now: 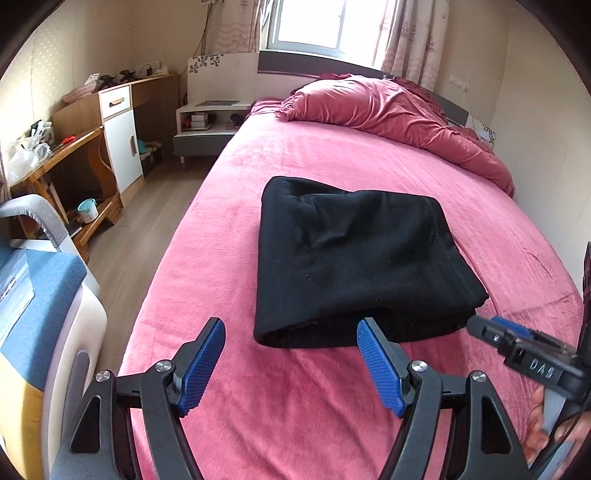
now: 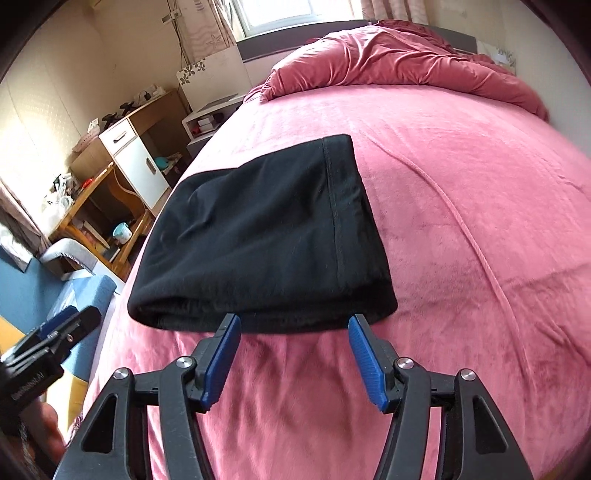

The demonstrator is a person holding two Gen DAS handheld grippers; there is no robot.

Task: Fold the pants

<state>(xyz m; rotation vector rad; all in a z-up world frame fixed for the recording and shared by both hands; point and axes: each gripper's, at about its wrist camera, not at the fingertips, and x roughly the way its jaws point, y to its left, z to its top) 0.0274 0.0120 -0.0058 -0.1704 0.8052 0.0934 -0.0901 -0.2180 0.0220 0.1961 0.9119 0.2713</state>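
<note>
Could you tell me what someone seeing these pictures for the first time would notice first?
The folded black pants lie as a compact bundle in the middle of the pink bed cover, dark against the bright fabric. Just short of their near edge, the left gripper and the right gripper are both open and empty. A rumpled pink duvet is heaped at the head of the bed, under the window.

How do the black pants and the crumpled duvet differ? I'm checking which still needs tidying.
The black pants are folded into a flat, compact stack mid-bed; the duvet lies bunched and wrinkled by the headboard. The pants are black, the duvet dusty rose. Both rest on the pink bedsheet, untouched by either gripper.
</note>
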